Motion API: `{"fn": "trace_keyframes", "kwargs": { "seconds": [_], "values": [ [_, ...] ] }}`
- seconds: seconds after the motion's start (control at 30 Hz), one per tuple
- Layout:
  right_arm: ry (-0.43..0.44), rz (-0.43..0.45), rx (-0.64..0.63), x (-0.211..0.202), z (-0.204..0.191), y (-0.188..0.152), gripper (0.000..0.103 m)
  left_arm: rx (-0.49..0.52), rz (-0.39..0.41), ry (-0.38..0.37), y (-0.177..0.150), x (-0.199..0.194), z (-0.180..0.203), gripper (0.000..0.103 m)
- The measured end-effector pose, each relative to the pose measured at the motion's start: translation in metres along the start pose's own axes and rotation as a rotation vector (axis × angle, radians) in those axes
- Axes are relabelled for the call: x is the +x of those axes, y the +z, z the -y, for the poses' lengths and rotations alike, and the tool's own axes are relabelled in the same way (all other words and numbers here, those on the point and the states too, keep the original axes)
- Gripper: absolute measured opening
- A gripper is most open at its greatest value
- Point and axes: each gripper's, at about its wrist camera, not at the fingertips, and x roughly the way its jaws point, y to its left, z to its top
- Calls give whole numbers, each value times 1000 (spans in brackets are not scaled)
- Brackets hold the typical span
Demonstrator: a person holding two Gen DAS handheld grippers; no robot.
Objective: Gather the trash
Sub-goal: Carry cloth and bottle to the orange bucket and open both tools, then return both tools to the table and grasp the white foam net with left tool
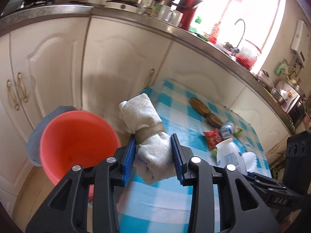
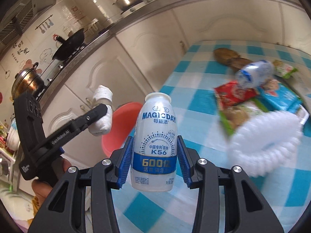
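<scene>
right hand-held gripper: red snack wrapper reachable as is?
Probably not yet: the right hand-held gripper is shut on the white bottle. The red wrapper lies exposed on the table, partly under a clear bottle.

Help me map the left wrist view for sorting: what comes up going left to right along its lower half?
Pink bin → white cloth roll in the left claw → red wrapper → white bottle

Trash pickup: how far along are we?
Nothing shows inside the red bin yet. In hand: the left gripper holds a white cloth bundle beside the bin; the right gripper holds a white drink bottle. Left on the checkered table: snack wrappers, a crushed bottle, peels.
</scene>
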Motion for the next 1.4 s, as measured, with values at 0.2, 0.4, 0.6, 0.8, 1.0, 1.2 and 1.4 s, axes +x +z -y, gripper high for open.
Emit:
{"fn": "trace_keyframes", "kwargs": {
  "seconds": [0.2, 0.4, 0.6, 0.8, 1.0, 1.2, 1.4],
  "values": [
    [58, -77, -65, 50, -37, 21, 45, -83, -7, 82, 1, 5, -56, 37],
    [77, -161, -115, 109, -63, 38, 45, -157, -58, 138, -2, 27, -100, 38],
    [75, -235, -146, 158, -80, 44, 46, -197, -119, 177, -13, 54, -128, 38],
    [73, -275, -152, 191, -85, 47, 47, -217, -175, 208, -21, 77, -143, 39],
    [69, -230, -134, 182, -82, 51, 74, -221, -195, 255, -26, 82, -151, 68],
    [28, -133, -128, 140, -70, 53, 89, -198, -156, 266, -23, 67, -147, 82],
    [-13, -42, -158, 90, -60, 41, 89, -205, -107, 204, -23, 39, -132, 88]
  ]
}}
